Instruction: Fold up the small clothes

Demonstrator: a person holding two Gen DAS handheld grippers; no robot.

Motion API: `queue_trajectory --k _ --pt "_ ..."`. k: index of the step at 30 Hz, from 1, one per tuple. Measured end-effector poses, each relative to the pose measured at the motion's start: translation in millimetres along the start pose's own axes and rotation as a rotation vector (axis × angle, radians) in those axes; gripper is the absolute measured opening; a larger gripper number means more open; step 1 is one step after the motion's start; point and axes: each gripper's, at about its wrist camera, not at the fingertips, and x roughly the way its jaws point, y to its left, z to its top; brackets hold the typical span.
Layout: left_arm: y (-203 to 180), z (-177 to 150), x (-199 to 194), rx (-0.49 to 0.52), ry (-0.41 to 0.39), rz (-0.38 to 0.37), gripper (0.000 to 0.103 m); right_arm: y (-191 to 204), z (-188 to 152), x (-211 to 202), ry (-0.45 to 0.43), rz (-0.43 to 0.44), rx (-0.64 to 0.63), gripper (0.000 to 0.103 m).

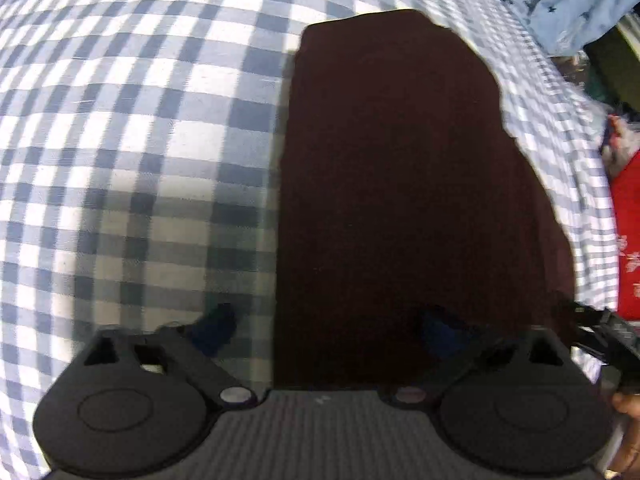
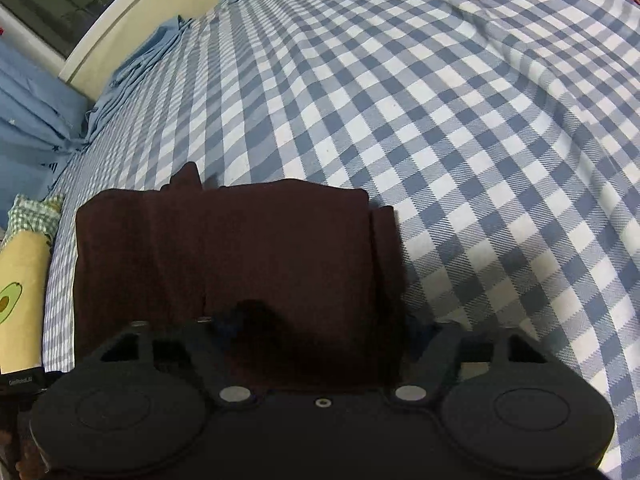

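The left gripper stands with jaws apart across the near left edge of the garment: 1 finger over the sheet, 1 over the cloth, nothing pinched. The garment lies flat on the sheet as a dark, partly folded rectangle. The right gripper straddles its near right edge, jaws apart, unclamped. Judgement: at least 1 fold remains.

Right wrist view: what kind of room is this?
Likely a bedroom: the dark garment lies on a bed's blue-and-white checked sheet, with a pale bed frame along its edge and a blue pillow beside it.
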Motion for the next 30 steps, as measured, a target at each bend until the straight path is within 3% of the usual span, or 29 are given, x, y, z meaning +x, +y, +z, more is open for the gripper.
queue_trajectory --k 2,4,6,9,13,18,24,30 --pt "-1.0 1.3 -2.0 -0.022 0.013 -0.045 0.065 -2.2 -0.5 -4.6 0.002 0.010 0.015 0.040" --pt "-6.8 0.7 -6.1 -0.011 0.005 -0.019 0.058 -4.3 -1.6 -11.4 0.005 0.030 0.021 0.023" --pt "-19.0 -3.2 -9.5 0.030 -0.026 0.023 0.042 1.2 -2.9 -22.1 -0.010 0.029 -0.028 0.015" --pt "-39.4 -9.8 -24.1 0.114 -0.093 0.058 0.026 20.8 -0.7 -38.1 -0.053 0.047 -0.119 0.013" --pt "-58.1 -4.8 -52.3 0.183 -0.170 0.029 0.022 52.7 0.2 -63.3 -0.120 0.108 -0.260 0.012" --pt "-80.6 9.0 -86.3 0.271 -0.271 0.085 0.021 103.2 7.6 -78.8 -0.191 0.188 -0.375 0.012" --pt "-67.4 27.4 -114.9 0.234 -0.314 0.171 0.022 136.0 31.9 -57.0 -0.148 0.262 -0.285 0.012" --pt "-23.9 32.5 -84.6 0.130 -0.259 0.198 0.024 147.1 23.2 -6.3 -0.048 0.175 -0.298 0.013"
